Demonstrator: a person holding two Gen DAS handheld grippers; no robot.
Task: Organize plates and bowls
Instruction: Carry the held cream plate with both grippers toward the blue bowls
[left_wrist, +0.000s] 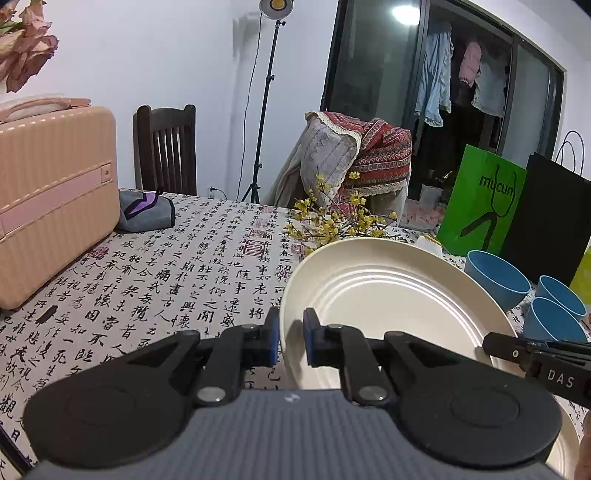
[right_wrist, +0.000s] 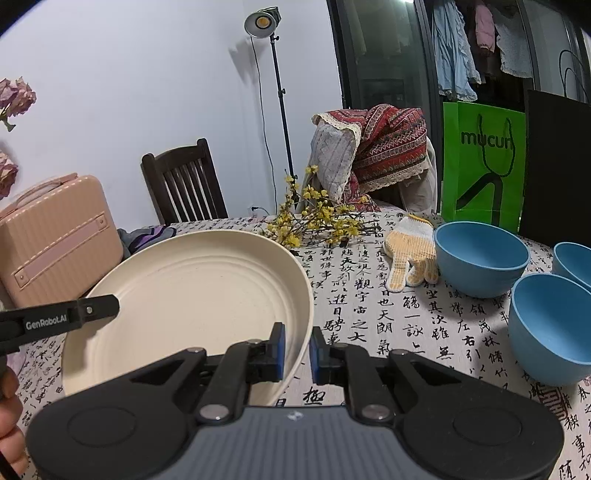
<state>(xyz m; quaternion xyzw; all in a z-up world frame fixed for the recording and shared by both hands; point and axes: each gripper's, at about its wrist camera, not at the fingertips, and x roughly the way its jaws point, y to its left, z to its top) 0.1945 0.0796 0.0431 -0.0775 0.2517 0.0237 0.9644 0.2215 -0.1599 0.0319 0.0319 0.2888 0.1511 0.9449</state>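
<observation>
Left wrist view: the left gripper (left_wrist: 291, 341) is clamped on the cream plate's (left_wrist: 391, 295) left rim, lifted above the table (left_wrist: 184, 266); a suitcase (left_wrist: 51, 199) stands left.

Right wrist view: the right gripper (right_wrist: 297, 349) pinches the plate's right rim; only here a glove (right_wrist: 410, 254) lies beside three blue bowls (right_wrist: 480, 258).

You're losing near rim of cream plate (left_wrist: 391, 291) behind left gripper (left_wrist: 291, 341). Third blue bowl (right_wrist: 576, 258) is running off frame edge right of plate. Your hand (right_wrist: 9, 417) left of plate is showing only partly.
</observation>
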